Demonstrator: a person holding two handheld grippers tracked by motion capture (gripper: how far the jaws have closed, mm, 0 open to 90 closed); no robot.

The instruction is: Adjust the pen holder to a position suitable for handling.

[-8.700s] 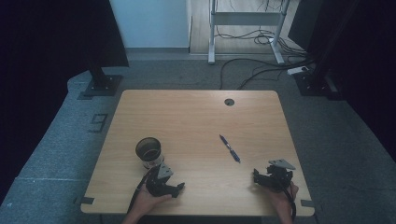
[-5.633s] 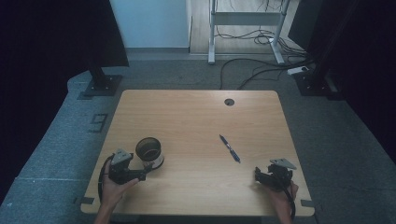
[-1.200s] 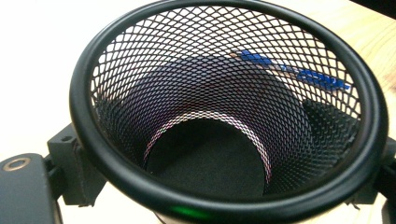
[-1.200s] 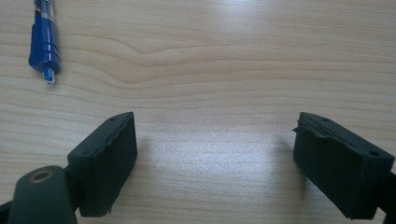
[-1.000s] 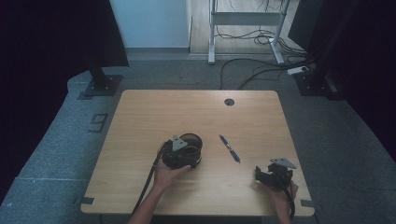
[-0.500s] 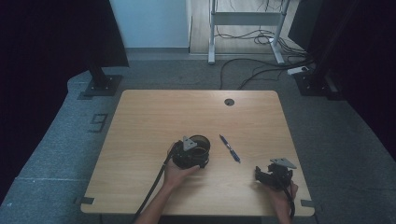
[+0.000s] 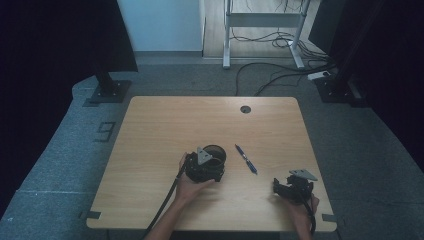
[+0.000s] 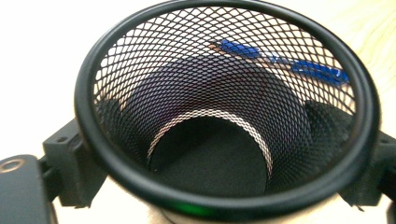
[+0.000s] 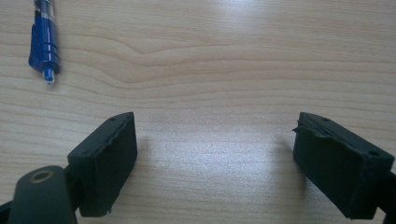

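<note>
High view: the black mesh cup [image 7: 215, 155] stands upright a little left of the middle of the wooden surface [image 7: 160, 125], toward the near half, with the left tool [image 7: 206, 167] clenched around its wall from the near side. Half a second ago the cup and that tool stood slightly farther left; about nine seconds back the cup sat well over toward the left edge, so it has been carried rightward toward the pen. The blue pen [image 7: 246, 159] lies just beside the cup on its right, apart from it, slanting toward the near right, in the same spot as in every earlier frame.

Left gripper view: the cup [image 8: 224, 116] has a solid dark floor with nothing lying on it, a jaw pressed against each side of its wall. Through the far mesh the pen [image 8: 280, 60] shows outside the cup.

The right tool [image 7: 291, 185] rests near the right front corner of the surface, unchanged from before. In the right gripper view its jaws stand wide apart, released, over bare wood, the pen's [image 9: 44, 39] end at upper left.

One cup, one pen, two tools.
</note>
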